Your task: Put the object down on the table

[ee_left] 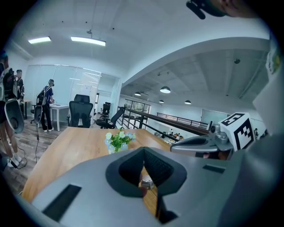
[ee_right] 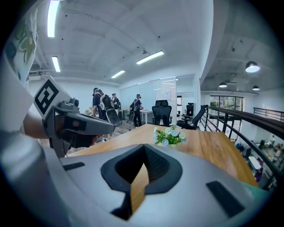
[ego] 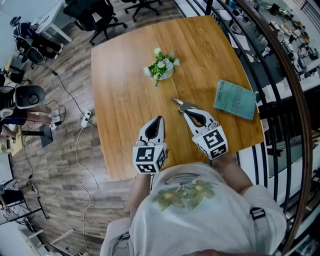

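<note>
One wooden table | plank floor | office chairs | railing

Book cover print apparently illegible

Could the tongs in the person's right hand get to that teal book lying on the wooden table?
Probably yes. The teal rectangular book lies flat just beside the right tongs, with only wooden table between them. The tongs are shut, though, so they would need opening first.
</note>
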Demonstrator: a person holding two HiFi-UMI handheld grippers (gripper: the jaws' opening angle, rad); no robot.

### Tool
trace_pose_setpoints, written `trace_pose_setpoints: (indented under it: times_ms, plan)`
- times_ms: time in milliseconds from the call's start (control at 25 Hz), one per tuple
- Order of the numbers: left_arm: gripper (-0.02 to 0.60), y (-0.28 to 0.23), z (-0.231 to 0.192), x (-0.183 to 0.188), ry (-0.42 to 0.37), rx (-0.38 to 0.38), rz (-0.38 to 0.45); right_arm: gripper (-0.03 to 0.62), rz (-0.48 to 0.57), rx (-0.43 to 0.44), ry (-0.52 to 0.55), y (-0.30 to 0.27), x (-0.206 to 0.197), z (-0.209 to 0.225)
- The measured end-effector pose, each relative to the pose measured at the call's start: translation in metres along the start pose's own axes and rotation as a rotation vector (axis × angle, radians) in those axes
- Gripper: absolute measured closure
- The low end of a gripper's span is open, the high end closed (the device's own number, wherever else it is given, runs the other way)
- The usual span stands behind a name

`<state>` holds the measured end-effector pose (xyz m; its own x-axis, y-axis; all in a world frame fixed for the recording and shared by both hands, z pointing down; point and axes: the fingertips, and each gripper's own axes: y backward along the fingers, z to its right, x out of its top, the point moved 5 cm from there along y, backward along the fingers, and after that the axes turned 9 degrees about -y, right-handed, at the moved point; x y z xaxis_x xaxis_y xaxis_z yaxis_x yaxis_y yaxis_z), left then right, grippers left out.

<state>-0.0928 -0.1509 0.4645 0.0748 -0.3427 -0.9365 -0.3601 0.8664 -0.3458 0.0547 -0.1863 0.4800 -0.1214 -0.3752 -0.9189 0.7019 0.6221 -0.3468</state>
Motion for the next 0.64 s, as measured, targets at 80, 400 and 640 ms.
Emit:
trace_pose_setpoints:
  times_ms: [80,400,640]
  plan:
    - [0.566,0.002,-0.001,0.001,-0.001,0.002,-0.001,0.586,-0.003,-0.002,0.003,0.001,-0.001,-0.001]
    - [0.566,0.006,0.002,-0.001,0.002,0.013,-0.003,0.586,-0.010,-0.002,0.007,0.003,-0.003,-0.002]
    - [0.566,0.012,0.002,-0.003,-0.005,0.014,-0.008,0.586,-0.030,0.005,0.014,0.003,-0.010,-0.009]
